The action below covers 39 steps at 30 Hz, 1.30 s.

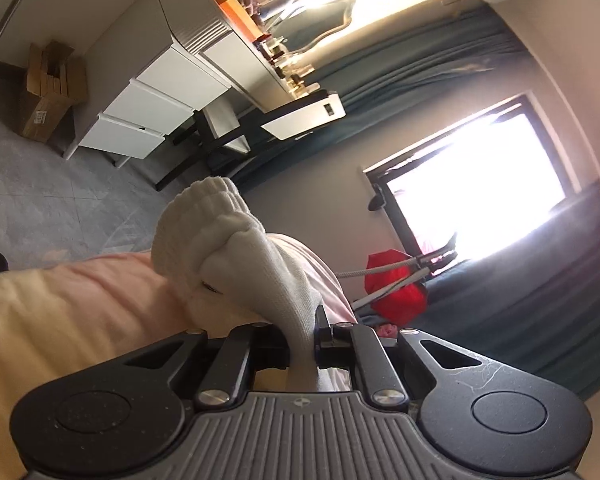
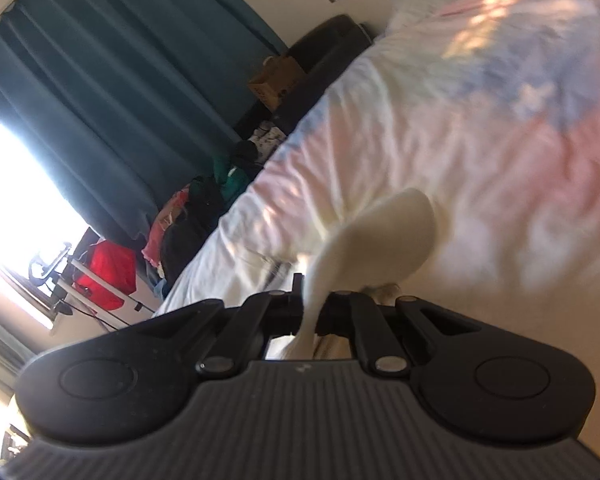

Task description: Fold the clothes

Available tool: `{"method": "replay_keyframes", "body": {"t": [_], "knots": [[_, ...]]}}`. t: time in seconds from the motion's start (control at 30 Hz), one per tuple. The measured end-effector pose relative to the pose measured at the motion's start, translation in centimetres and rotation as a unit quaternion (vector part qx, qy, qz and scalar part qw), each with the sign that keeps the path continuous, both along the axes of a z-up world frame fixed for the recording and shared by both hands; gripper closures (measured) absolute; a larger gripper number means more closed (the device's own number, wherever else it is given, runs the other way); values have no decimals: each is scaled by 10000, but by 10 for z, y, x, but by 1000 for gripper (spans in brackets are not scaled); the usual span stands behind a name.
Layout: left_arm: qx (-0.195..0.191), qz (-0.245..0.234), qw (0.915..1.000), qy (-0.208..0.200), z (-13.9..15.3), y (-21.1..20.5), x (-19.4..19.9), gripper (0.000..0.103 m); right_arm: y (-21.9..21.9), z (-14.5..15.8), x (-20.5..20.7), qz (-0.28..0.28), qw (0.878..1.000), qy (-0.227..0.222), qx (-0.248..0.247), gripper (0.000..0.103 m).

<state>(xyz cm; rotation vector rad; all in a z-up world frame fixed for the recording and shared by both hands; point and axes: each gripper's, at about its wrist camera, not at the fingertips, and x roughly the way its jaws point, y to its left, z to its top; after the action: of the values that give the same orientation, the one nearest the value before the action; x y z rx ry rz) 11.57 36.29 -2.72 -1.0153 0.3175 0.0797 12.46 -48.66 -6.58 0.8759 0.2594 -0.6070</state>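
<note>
My left gripper [image 1: 306, 334] is clamped on a white sock [image 1: 236, 248] above the bed [image 1: 60, 320]. My right gripper [image 2: 312, 312] pinches the sock [image 2: 376, 240], blurred, over the pastel sheet [image 2: 480, 140].

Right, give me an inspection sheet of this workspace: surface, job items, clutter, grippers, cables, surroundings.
Surface: bed with a pastel pink, blue and white cover, wrinkled.
Job's things: white sock, ribbed cuff standing up; in the right wrist view a blurred white sock piece.
Clutter: clothes pile beside the bed; red bag.
Grippers: left gripper shut on the white sock; right gripper shut on white fabric.
Cables: pale cord by the red bag.
Surroundings: white drawer desk, cardboard boxes, teal curtain, bright window.
</note>
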Motion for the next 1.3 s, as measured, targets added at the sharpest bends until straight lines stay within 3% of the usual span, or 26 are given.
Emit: {"method": "replay_keyframes", "body": {"t": [0.13, 0.2, 0.3, 0.43, 0.53, 0.67, 0.73, 0.77, 0.8, 0.83, 0.87, 1.0, 1.13, 1.3], "knots": [[285, -62, 9996, 44, 24, -11, 78, 93, -11, 6, 88, -1, 9994, 189, -280, 97], [205, -12, 9997, 130, 26, -17, 126, 93, -17, 9, 132, -2, 9987, 283, -420, 97], [329, 121, 9980, 525, 19, -28, 201, 93, -24, 9, 197, -14, 9971, 466, -593, 97], [949, 91, 9891, 1126, -8, -42, 291, 92, -30, -24, 276, -85, 9926, 1015, -667, 97], [1119, -24, 9801, 1638, -37, -49, 337, 92, -35, -53, 304, -74, 9873, 1376, -794, 97], [1272, -144, 9741, 1865, -61, -52, 359, 87, -37, -76, 318, 3, 9828, 1594, -932, 86], [1270, -234, 9745, 1836, -62, -51, 360, 79, -36, -78, 317, 111, 9818, 1590, -1030, 78], [1286, -261, 9746, 1813, -61, -50, 355, 75, -35, -78, 315, 164, 9821, 1562, -1039, 68], [1309, -285, 9747, 1789, -59, -50, 350, 60, -36, -75, 308, 183, 9838, 1479, -995, 55], [1333, -308, 9747, 1765, -58, -49, 344, 46, -37, -70, 300, 173, 9861, 1364, -936, 48], [1356, -331, 9748, 1742, -56, -48, 338, 46, -37, -65, 290, 172, 9889, 1189, -879, 43], [1214, -527, 9797, 1504, -46, -45, 298, 43, -26, -40, 239, 160, 9965, 417, -711, 43], [921, -529, 9846, 1386, -41, -45, 246, 36, -4, -32, 186, 180, 9985, 272, -435, 43], [442, -511, 9887, 1338, -46, -42, 188, 34, 7, -60, 118, 136, 9974, 180, 683, 41]]}}
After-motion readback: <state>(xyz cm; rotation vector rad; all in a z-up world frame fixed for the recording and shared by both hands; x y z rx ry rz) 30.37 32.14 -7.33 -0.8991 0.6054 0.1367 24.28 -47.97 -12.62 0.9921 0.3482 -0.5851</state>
